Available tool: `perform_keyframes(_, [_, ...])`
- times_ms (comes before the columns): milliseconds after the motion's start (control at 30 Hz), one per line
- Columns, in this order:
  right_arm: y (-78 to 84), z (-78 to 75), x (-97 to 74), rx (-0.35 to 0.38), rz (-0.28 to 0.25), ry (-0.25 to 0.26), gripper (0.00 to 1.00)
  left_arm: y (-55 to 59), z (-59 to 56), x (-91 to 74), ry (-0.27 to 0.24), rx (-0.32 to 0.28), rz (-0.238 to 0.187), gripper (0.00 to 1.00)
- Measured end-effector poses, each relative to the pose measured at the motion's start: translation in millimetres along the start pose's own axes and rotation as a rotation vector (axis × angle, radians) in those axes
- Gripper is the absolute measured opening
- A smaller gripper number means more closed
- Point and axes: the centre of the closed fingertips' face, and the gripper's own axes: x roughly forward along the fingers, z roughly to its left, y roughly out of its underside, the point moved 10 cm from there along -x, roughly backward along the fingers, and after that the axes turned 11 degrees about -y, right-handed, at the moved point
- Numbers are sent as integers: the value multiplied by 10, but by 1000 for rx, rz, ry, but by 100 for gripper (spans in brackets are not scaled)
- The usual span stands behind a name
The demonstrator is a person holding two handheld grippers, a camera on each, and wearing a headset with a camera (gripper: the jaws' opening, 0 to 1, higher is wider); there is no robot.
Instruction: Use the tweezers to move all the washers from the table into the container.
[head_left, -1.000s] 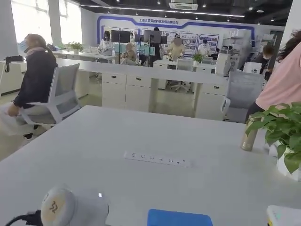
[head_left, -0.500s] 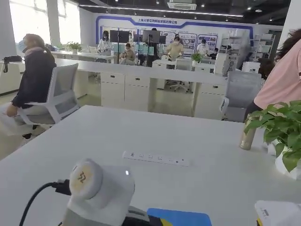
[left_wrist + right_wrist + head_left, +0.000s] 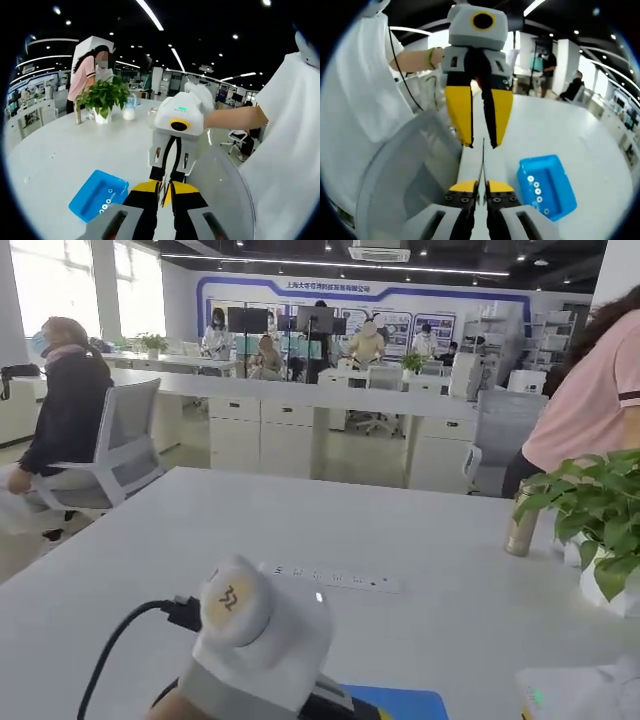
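Clamping right gripper: clenched on tweezers
Left gripper: jaws parted, flanking tweezers' tip
Washers: inside blue container, beside right gripper

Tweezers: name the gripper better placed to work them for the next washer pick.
Right, probably. The right gripper is shut on the tweezers, blade pointing forward. The left gripper has its jaws apart either side of the tip, gripping nothing. The blue tray with washers lies close by.

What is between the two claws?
The tweezers. In the right gripper view, the right claw pinches them at the bottom, and their thin tip ends at the gap of the open left claw.
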Motion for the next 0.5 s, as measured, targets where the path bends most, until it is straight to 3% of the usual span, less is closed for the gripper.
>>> perform_keyframes(300, [9,12,32,-8,27,-5,3,-14,-6,85,-5,0,18,0])
perform_keyframes(400, [33,-9,20,4,21,6,3,-20,-8,75,-14,42,35,0])
perform_keyframes(500, [65,-20,38,13,36,11,3,9,22,73,-44,128,104,0])
